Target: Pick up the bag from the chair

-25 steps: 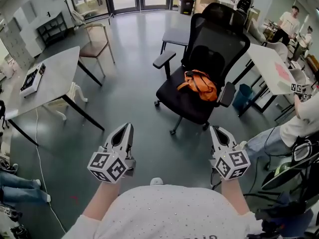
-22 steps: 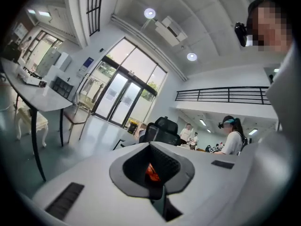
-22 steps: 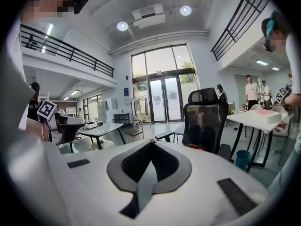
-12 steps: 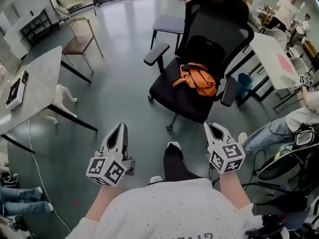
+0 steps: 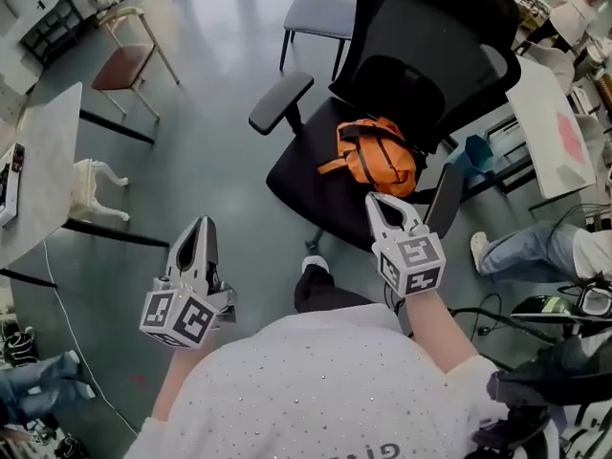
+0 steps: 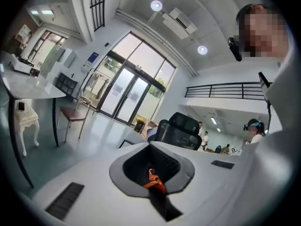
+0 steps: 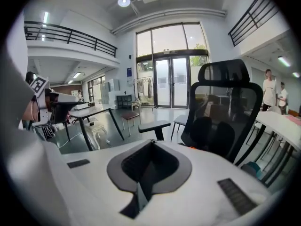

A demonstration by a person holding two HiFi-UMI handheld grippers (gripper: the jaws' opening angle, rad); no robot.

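Approach posture: we hold the right tool (image 5: 376,200) just short of the orange bag (image 5: 376,153), which lies on the chair (image 5: 311,175) seat against the backrest, and the left tool (image 5: 202,224) over the floor (image 5: 215,103), both closed and empty, presumably because grasping has not begun.

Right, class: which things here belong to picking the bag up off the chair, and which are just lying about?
Belong to the job: orange bag; black office chair it lies on; left gripper; right gripper.

Just lying about: wooden chair; grey table; small white stool; white table; teal bin.
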